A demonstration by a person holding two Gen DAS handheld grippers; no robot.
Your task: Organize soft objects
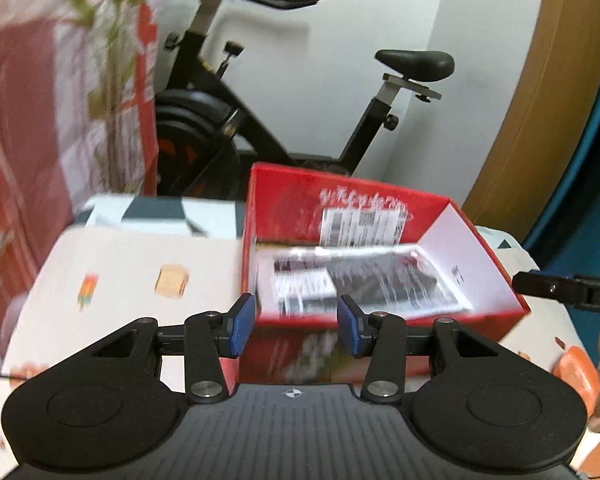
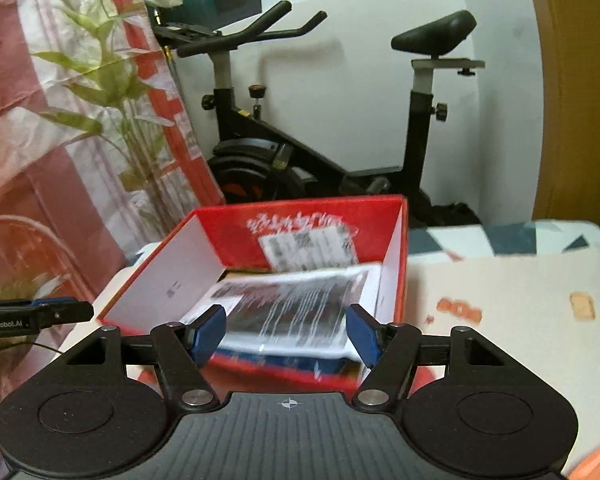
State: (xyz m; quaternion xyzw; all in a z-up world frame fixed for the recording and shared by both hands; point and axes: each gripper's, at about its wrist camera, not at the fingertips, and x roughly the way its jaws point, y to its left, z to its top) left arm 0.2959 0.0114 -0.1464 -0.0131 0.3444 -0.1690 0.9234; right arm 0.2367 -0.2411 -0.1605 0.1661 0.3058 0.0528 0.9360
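- Now we look along both grippers at an open red box [image 1: 380,208] standing on a table with a printed cloth [image 1: 120,272].
- Inside the box lies a flat packet in shiny clear wrap [image 1: 364,276], dark with white print; the picture is blurred, so we cannot tell more about it.
- Our left gripper [image 1: 296,326] hangs just short of the box's near wall, its blue pads parted with nothing between them; the packet lies ahead of the fingertips and slightly to the right, inside the box and apart from them.
- Our right gripper [image 2: 286,336] sits in front of the box's near edge with its jaws spread wide and empty; no pad presses on anything.
- From the right wrist view the packet [image 2: 292,300] shows in the gap between the two blue pads, beyond them, resting low in the box [image 2: 300,216].
- At the right edge of the left wrist view we catch the other gripper's tip, beside the box's right wall.
- Behind the table stands a black exercise bike [image 2: 320,128] against a white wall, with a green plant [image 2: 112,80] and a red-and-white curtain [image 1: 28,100] on the left.
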